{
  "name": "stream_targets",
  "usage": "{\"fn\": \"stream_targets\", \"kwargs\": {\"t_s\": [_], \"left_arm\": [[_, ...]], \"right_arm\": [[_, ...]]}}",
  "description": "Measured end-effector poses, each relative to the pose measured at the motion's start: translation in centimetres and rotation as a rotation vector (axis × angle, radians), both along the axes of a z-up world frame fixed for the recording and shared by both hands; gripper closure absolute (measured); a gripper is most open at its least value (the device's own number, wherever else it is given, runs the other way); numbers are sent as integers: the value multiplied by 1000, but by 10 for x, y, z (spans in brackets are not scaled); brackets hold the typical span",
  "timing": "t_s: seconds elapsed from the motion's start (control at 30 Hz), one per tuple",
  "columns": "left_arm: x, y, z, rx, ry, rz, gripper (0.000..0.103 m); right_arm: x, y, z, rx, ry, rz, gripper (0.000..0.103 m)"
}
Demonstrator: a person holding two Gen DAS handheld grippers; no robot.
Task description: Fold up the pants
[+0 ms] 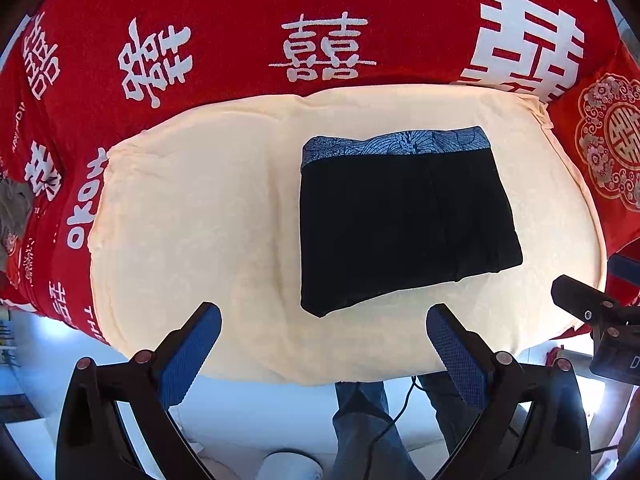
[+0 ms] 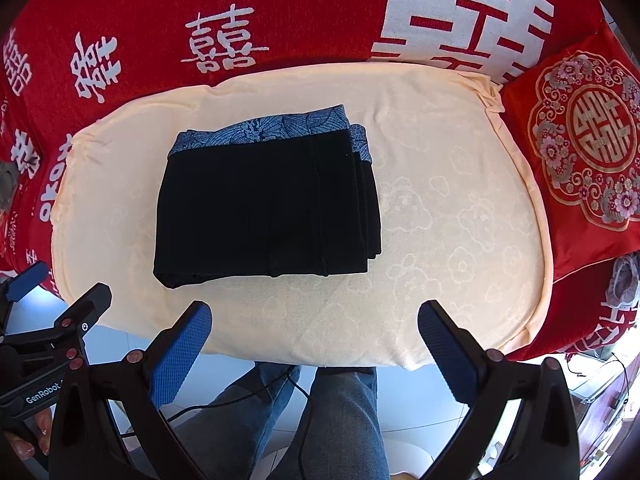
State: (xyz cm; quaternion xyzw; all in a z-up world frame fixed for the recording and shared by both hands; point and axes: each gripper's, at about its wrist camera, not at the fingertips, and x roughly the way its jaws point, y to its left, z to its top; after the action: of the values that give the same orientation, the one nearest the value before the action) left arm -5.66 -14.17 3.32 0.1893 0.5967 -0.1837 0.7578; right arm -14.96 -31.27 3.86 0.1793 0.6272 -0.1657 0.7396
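Note:
Black pants [image 1: 404, 220] with a blue patterned waistband lie folded into a compact stack on a cream pillow [image 1: 192, 208]. In the right wrist view the pants [image 2: 260, 208] show several stacked layers along their right edge, on the left half of the pillow [image 2: 460, 216]. My left gripper [image 1: 324, 332] hangs open above the pillow's near edge, just short of the pants, holding nothing. My right gripper [image 2: 316, 328] is open too, empty, near the pillow's front edge and right of the pants. The left gripper [image 2: 52, 300] shows at the lower left of the right wrist view.
A red blanket [image 1: 240, 8] with white characters covers the bed around the pillow. A red embroidered cushion [image 2: 584, 152] leans at the right. A person's legs in jeans [image 2: 340, 420] and a black cable are below, over a pale floor. Grey cloth [image 1: 12, 208] lies far left.

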Motion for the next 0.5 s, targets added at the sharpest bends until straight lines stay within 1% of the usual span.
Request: {"fn": "stream_targets", "kwargs": {"t_s": [0.5], "left_arm": [[0, -2, 1, 1, 1, -4, 0]], "right_arm": [[-1, 2, -1, -2, 2, 1, 0]]}}
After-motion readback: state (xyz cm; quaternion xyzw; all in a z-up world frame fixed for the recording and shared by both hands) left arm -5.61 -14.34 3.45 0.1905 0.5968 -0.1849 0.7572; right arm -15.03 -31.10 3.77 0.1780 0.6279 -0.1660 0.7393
